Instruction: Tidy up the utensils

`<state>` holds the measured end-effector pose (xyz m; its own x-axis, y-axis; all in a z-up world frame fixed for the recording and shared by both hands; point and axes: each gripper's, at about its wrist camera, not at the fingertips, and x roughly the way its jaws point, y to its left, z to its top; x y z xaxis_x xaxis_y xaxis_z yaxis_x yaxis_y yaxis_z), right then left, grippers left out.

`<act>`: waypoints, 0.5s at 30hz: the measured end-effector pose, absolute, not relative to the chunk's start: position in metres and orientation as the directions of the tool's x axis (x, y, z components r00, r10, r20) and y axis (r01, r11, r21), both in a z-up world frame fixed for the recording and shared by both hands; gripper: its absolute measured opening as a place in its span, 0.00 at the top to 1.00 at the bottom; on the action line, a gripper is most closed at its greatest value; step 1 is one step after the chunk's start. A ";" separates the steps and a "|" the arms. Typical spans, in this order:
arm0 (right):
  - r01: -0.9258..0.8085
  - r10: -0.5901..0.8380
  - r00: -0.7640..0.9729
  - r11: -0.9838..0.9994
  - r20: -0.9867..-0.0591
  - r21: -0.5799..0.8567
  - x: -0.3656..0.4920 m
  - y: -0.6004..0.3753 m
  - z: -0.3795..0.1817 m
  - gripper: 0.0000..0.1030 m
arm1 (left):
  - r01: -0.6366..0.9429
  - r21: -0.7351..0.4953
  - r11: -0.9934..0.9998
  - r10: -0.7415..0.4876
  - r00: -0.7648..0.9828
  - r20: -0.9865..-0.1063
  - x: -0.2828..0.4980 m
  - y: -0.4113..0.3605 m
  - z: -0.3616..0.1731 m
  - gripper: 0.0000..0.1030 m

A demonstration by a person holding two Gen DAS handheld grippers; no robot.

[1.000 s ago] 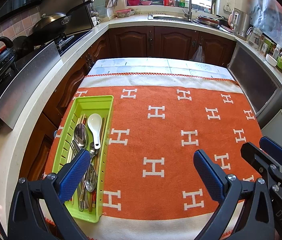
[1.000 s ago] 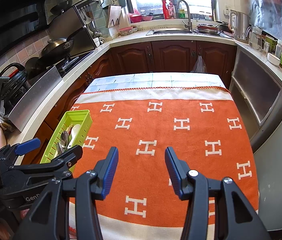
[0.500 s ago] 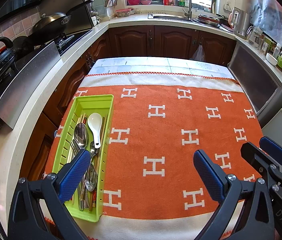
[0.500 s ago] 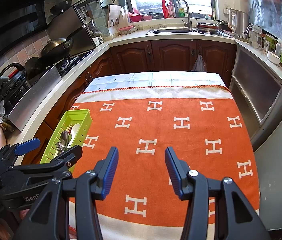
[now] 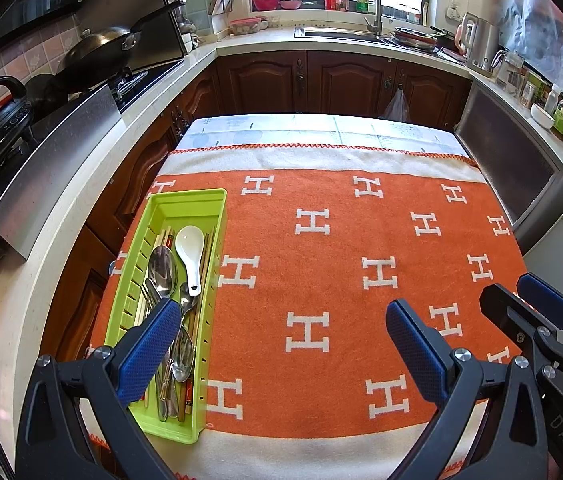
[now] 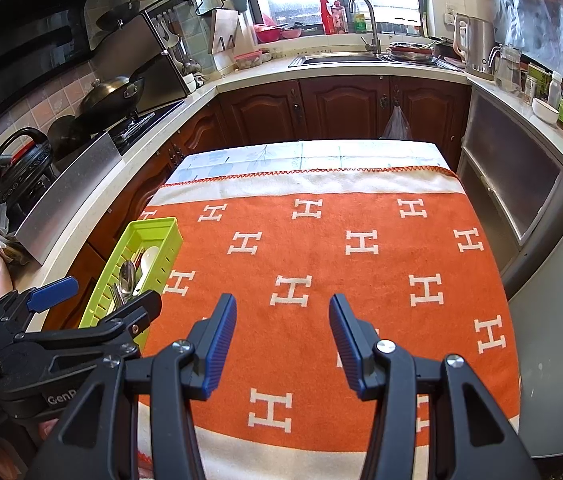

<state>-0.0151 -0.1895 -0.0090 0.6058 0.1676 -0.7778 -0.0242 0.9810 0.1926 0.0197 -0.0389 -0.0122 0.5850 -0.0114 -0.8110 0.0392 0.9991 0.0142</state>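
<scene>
Orange blanket with white H marks covers the table; landmark for all positions below.

Green tray lies lengthwise along the blanket's left edge. All utensils in view lie inside it: white ceramic spoon toward the tray's far half, bowl away from the camera; metal spoons beside and below it; chopsticks along the right wall. Nothing loose shows on the rest of the blanket.

Judgement: this fits either a finished sort (everything gathered into the tray) or a mixed heap awaiting separation by type. The pictures do not settle which, so no move is prescribed. If any piece is handled: the pile overlaps, handles crossing, so take a single handle near its free end and lift straight to avoid dragging neighbours; the ceramic spoon is smooth and breakable, so grip it squarely.

Left gripper hovers over the blanket's near-left part, fingers spread wide, holding nothing; its left finger overlaps the tray in view. Right gripper hovers over the blanket's near-centre, fingers apart at a moderate gap, also empty. Both point forward, level.
</scene>
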 end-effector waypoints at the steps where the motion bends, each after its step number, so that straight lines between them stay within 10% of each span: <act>1: -0.024 0.167 0.606 0.981 -0.778 0.192 -0.016 -0.189 -0.009 0.53 | 0.040 0.014 0.999 -0.011 0.585 -0.811 0.019 -0.038 -0.013 0.01; 15: -0.018 0.168 0.603 0.980 -0.780 0.197 -0.017 -0.190 -0.010 0.53 | 0.039 0.017 0.999 -0.009 0.584 -0.812 0.019 -0.039 -0.013 0.01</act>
